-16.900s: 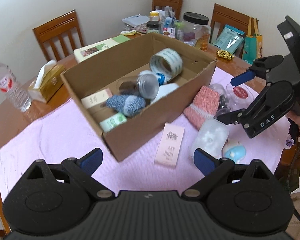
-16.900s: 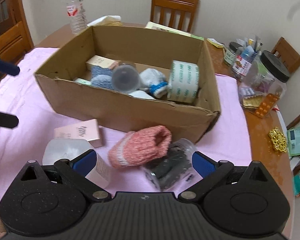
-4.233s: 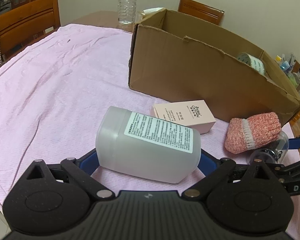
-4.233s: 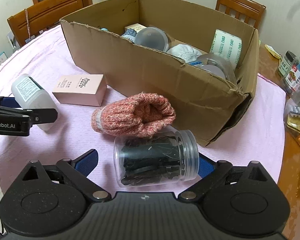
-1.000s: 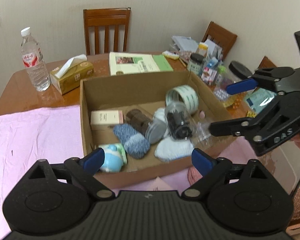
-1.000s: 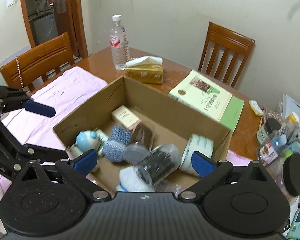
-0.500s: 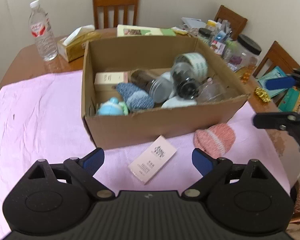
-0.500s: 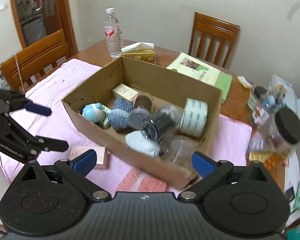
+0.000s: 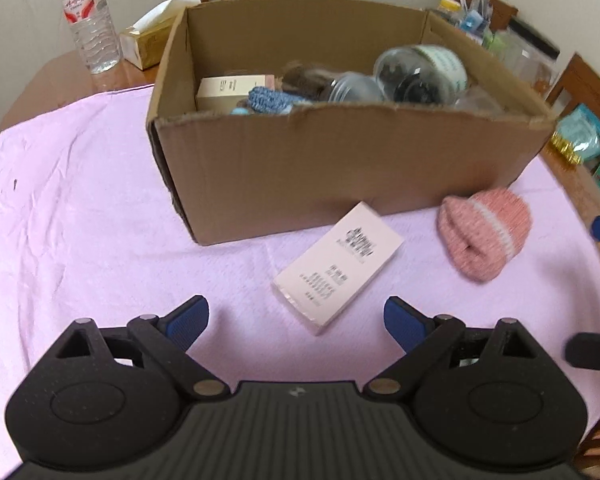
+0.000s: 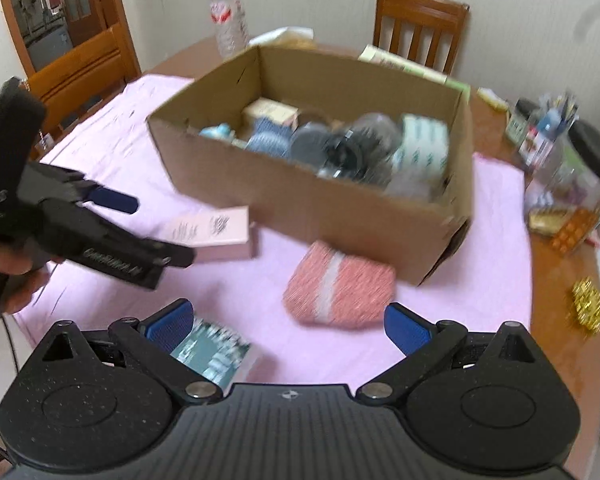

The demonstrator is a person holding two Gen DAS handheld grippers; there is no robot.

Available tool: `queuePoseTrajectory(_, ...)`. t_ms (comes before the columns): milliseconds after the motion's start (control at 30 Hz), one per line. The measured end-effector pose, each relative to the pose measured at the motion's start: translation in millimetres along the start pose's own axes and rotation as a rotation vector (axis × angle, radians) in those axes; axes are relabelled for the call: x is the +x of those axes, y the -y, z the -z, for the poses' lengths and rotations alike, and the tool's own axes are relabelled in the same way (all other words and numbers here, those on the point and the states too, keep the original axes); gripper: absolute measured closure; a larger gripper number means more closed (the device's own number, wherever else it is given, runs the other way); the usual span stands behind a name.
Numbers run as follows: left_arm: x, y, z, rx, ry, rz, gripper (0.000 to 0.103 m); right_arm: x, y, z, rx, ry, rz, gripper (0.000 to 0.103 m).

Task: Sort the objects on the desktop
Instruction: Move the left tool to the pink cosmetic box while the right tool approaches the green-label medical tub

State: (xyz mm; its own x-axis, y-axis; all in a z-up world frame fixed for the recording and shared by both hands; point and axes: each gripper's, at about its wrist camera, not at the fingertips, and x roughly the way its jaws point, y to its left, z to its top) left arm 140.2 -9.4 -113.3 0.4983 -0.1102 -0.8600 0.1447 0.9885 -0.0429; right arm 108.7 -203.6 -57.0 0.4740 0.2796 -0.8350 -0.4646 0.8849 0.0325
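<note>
A cardboard box on the pink cloth holds jars, a tape roll, small cartons and knitted items. In front of it lie a pale pink carton and a pink knitted sock. My left gripper is open and empty, low over the cloth just short of the carton; it also shows in the right wrist view. My right gripper is open and empty, just short of the sock. A small greenish packet lies by its left finger.
A water bottle and a tissue box stand behind the box on the left. A big black-lidded jar, small bottles, pill blisters and a gold trinket crowd the table's right side. Wooden chairs surround the table.
Both grippers have come down from above the box towards the cloth in front of it. The left one now faces the pink carton, the right one the sock.
</note>
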Motion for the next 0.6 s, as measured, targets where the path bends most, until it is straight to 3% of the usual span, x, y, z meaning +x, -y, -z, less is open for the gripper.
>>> queuePoseTrajectory(267, 6.8, -24.7, 3.9, -0.05, -0.001, 0.006, 0.009, 2.6, -11.6, 10.2, 0.064, -0.03, 0.003, 0.0)
queuePoseTrajectory(600, 10.3, -58.2, 4.1, -0.1, 0.005, -0.046, 0.009, 8.8, -24.5, 17.7, 0.108, -0.056, 0.038, 0.0)
